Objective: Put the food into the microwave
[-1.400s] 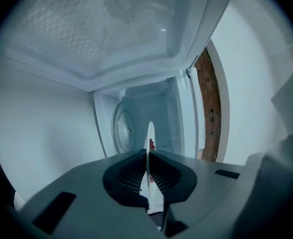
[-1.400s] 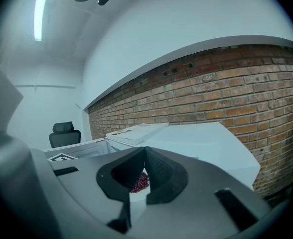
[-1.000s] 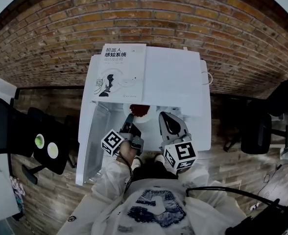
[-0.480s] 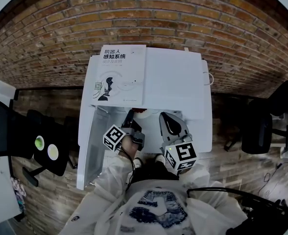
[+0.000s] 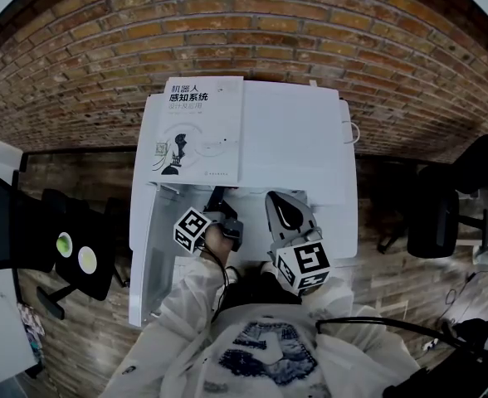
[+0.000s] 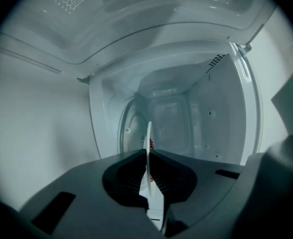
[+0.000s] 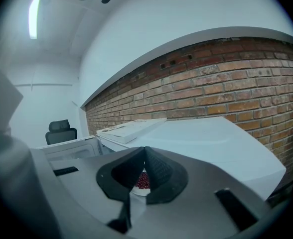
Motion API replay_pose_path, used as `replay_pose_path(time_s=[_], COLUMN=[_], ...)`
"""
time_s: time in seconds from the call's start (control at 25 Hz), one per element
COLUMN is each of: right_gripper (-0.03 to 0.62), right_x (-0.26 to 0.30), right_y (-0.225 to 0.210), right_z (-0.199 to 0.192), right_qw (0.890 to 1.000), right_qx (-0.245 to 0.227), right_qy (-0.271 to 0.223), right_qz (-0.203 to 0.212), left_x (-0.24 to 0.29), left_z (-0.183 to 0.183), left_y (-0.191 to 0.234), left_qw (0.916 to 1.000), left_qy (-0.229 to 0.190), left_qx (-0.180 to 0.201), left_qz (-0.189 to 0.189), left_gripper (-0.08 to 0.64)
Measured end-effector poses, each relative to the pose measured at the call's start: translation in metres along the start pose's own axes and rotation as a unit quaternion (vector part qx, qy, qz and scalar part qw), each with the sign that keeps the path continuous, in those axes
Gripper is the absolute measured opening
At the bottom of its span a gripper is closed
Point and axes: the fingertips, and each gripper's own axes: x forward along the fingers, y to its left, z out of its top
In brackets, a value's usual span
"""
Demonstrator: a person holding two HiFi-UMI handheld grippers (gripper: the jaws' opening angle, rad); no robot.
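The white microwave (image 5: 298, 139) stands with its door (image 5: 148, 255) swung open to the left. My left gripper (image 5: 217, 201) reaches into the opening, shut on the rim of a white plate (image 6: 148, 156) that shows edge-on between the jaws. A bit of red food (image 6: 151, 144) shows on the plate, with the cavity (image 6: 179, 118) behind. In the head view the microwave's top hides the plate. My right gripper (image 5: 275, 199) is just right of the left one at the opening, its jaws shut with nothing gripped. The red food (image 7: 143, 180) shows below its tips.
A white book (image 5: 198, 129) lies on the left part of the microwave's top. A brick wall (image 5: 252, 31) runs behind. Black office chairs (image 5: 28, 230) stand to the left, and another chair (image 5: 431, 222) to the right. The person's body is at the bottom of the head view.
My left gripper has gone forward and down into the microwave with the plate. The red food, seen at the opening before, is now hidden under the top. The right gripper stayed put.
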Motion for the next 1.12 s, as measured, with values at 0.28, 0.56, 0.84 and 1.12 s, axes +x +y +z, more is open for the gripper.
replay_pose_path(time_s=[0.28, 0.56, 0.84, 1.12], right_gripper=[0.012, 0.012, 0.012, 0.012], right_x=[0.001, 0.002, 0.002, 0.004], right_y=[-0.004, -0.008, -0.007, -0.007], right_z=[0.0, -0.001, -0.002, -0.005], right_qw=[1.0, 1.0, 1.0, 1.0], right_qx=[0.002, 0.004, 0.006, 0.007], right_qy=[0.002, 0.006, 0.007, 0.009], right_qz=[-0.005, -0.009, -0.007, -0.005], left_x=[0.006, 0.015, 0.018, 0.021], left_z=[0.0, 0.002, 0.0, -0.001], left_y=[0.009, 0.008, 0.004, 0.003], left_qw=[0.9999, 0.9999, 0.9999, 0.9999], left_qy=[-0.002, -0.003, 0.001, 0.0], left_qx=[-0.014, -0.016, -0.015, -0.009], left_qz=[0.008, 0.006, 0.008, 0.011], left_gripper=[0.018, 0.018, 0.02, 0.018])
